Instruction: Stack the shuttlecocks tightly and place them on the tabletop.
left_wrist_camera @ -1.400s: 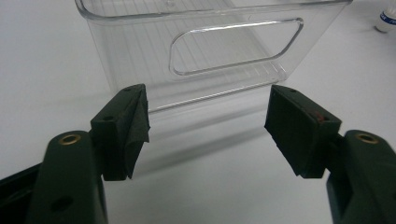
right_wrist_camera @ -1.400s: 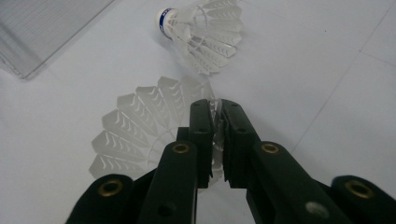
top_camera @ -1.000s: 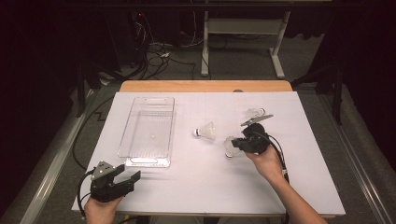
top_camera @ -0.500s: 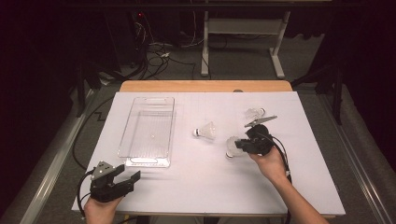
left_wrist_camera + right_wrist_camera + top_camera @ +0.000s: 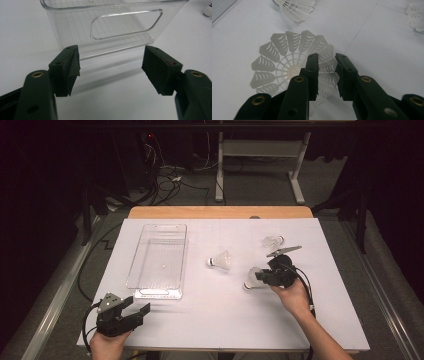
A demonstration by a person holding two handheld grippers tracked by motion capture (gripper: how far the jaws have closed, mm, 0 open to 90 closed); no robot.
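Three white plastic shuttlecocks lie on the white table. The nearest shuttlecock (image 5: pixel 251 279) (image 5: pixel 279 62) lies with its open skirt facing my right gripper (image 5: pixel 264 276) (image 5: pixel 327 56). That gripper's jaws stand close together, one inside the skirt and one outside, with the skirt's wall between them. A second shuttlecock (image 5: pixel 220 261) (image 5: pixel 294 8) lies at mid-table and a third (image 5: pixel 273 241) (image 5: pixel 415 17) farther back right. My left gripper (image 5: pixel 134 312) (image 5: pixel 111 58) rests open at the front left, nothing between its jaws, pointing at the clear bin (image 5: pixel 157 260) (image 5: pixel 120 22).
The clear rectangular bin holds nothing and has a handle slot in its near wall. The white table cover (image 5: pixel 210 320) ends near my left hand at the front edge. Cables and a table frame (image 5: pixel 260 165) lie on the dark floor beyond.
My right gripper has edged slightly nearer and leftward onto the nearest shuttlecock's skirt. The left gripper has not moved.
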